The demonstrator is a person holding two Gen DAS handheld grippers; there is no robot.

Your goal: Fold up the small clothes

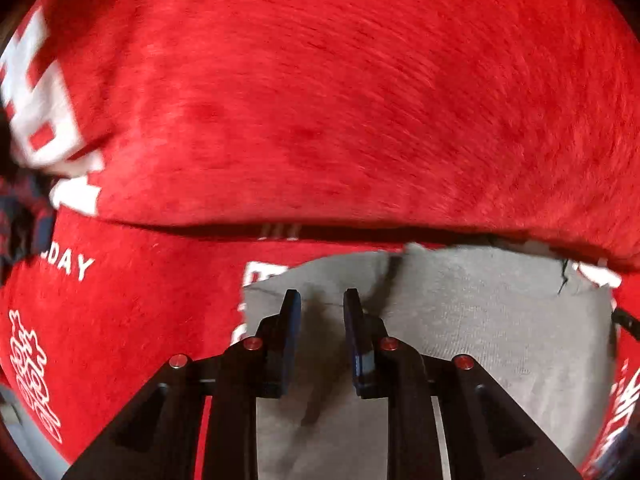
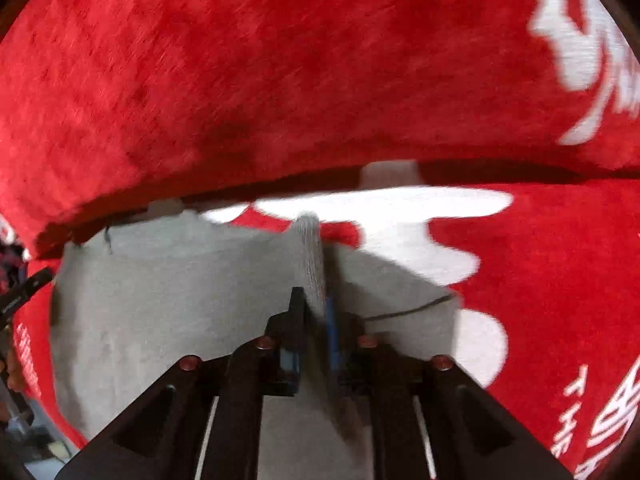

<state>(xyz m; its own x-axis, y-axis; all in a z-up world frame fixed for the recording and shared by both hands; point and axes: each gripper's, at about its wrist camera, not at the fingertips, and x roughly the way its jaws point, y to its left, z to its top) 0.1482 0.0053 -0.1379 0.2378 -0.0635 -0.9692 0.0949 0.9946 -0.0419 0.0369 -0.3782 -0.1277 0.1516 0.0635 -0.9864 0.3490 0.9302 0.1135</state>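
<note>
1. The right claw [image 2: 316, 308] is pressed together on a raised ridge of the grey garment [image 2: 160, 300], pinching it. That ridge is narrow and stands between the pads, so in my judgement the knit could slip out if the claw pulls sideways.

2. The left claw [image 1: 322, 304] is spread, with nothing between its fingers, and hovers over the same garment [image 1: 500, 340]; I cannot tell whether it touches the cloth. With only one side held, a lift would likely drag the piece askew and spoil the fold line.

3. The garment lies flat on the red cloth [image 1: 120, 340], which has white print and covers the surface below. The plush nap may cling to the knit, so the lower layer could bunch as the edge moves.

4. A dark thread [image 2: 408, 310] runs from near the right claw across the garment. It might snag on a finger.

5. Farther off, a large red fold [image 2: 280, 80] rises just behind the garment's far edge. A fold carried that way could tuck under it and get lost from view.
</note>
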